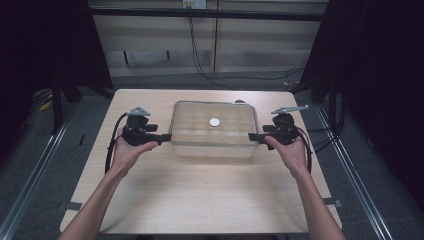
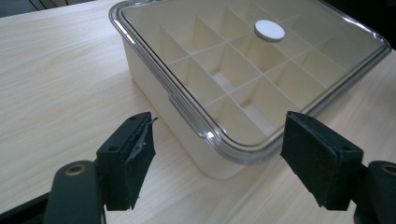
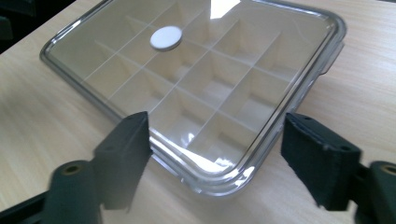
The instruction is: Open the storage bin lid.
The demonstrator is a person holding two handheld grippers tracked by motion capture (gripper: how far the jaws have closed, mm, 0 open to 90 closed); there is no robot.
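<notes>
The left tool [image 1: 166, 136] is spread wide, grasping nothing; in the left gripper view [image 2: 217, 158] its two black jaws stand well apart, a near corner of the box between them, neither pad touching it. The pad on the left jaw looks frayed and peeling along its inner edge. The right tool [image 1: 254, 137] is likewise released; in the right gripper view [image 3: 217, 161] its jaws straddle another corner of the box without contact. A hand holds each: the left hand [image 1: 129, 150] and the right hand [image 1: 292, 150], forearms coming in from the bottom of the high view.

Between the two tools sits one box [image 1: 214, 131], in the far half of the tabletop [image 1: 200, 200], roughly centred left to right, with one tool just beside each short side. It is a cream-coloured rectangular organiser, its inside split by thin dividers into a grid of compartments, four across by three deep as seen in the high view. The compartments I can see into look bare. A clear lid [image 2: 187, 88] with a raised, rounded rim lies shut over it. On the lid rests one small white round disc [image 1: 214, 122], near the middle, slightly toward the far side.

There are two tools, one box, one lid and one disc. No brand, label or writing can be read anywhere.

The tabletop is pale wood grain.
</notes>
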